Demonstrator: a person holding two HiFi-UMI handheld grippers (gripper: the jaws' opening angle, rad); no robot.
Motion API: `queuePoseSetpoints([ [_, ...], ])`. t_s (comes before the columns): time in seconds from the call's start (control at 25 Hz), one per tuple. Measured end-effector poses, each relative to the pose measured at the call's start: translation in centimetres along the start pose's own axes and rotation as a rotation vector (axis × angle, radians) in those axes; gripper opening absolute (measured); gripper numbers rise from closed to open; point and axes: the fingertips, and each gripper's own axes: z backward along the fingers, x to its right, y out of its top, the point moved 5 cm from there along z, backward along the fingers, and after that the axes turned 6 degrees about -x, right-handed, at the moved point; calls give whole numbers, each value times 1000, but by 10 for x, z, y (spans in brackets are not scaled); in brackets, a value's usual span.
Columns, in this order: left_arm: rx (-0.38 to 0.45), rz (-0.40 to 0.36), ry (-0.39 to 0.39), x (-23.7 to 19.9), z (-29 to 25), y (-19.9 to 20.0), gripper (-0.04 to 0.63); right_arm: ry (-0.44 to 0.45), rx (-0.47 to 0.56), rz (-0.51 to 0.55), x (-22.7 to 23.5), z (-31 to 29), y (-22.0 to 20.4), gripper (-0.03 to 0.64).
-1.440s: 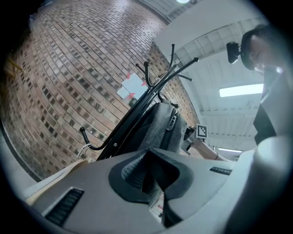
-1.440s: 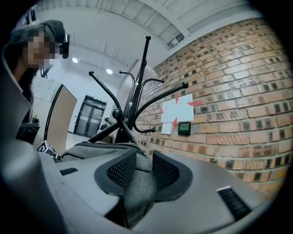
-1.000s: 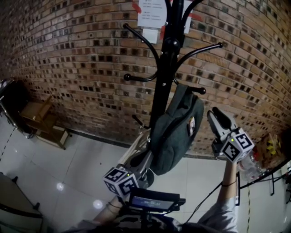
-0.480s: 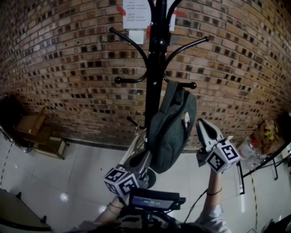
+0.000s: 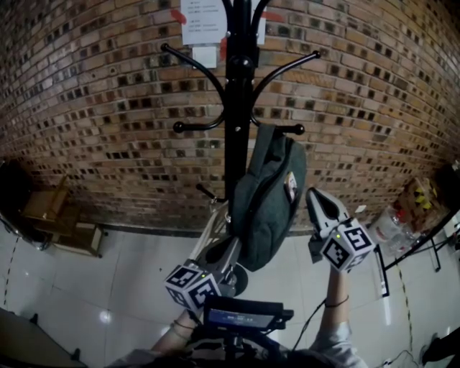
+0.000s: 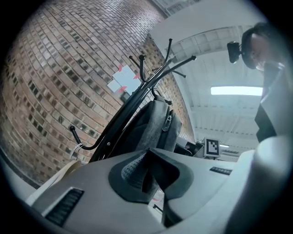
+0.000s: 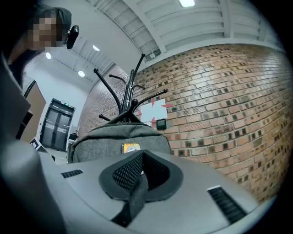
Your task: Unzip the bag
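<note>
Head view: a grey bag hangs on a black coat rack. The left tool is at its 7 o'clock and the right tool at its 3 o'clock.
Left gripper view: the tool is clenched on the bag's bottom edge.
Right gripper view: the tool is clenched shut, with the bag just behind it.

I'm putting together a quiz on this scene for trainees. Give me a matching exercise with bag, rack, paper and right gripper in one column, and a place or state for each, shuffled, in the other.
Things:
1 bag
2 rack
3 paper
4 right gripper

Places or states:
a black, standing before the wall
b jaws together, nothing between them
c grey, hanging on the rack
d stuck on the wall

Pairs: 1-c; 2-a; 3-d; 4-b
</note>
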Motion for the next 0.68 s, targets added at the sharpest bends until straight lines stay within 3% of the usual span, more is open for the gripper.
queuePoseSetpoints([
  [0.68,-3,10,3,-2,-4,0,11,-6,-34,-4,9,-4,-7,11],
])
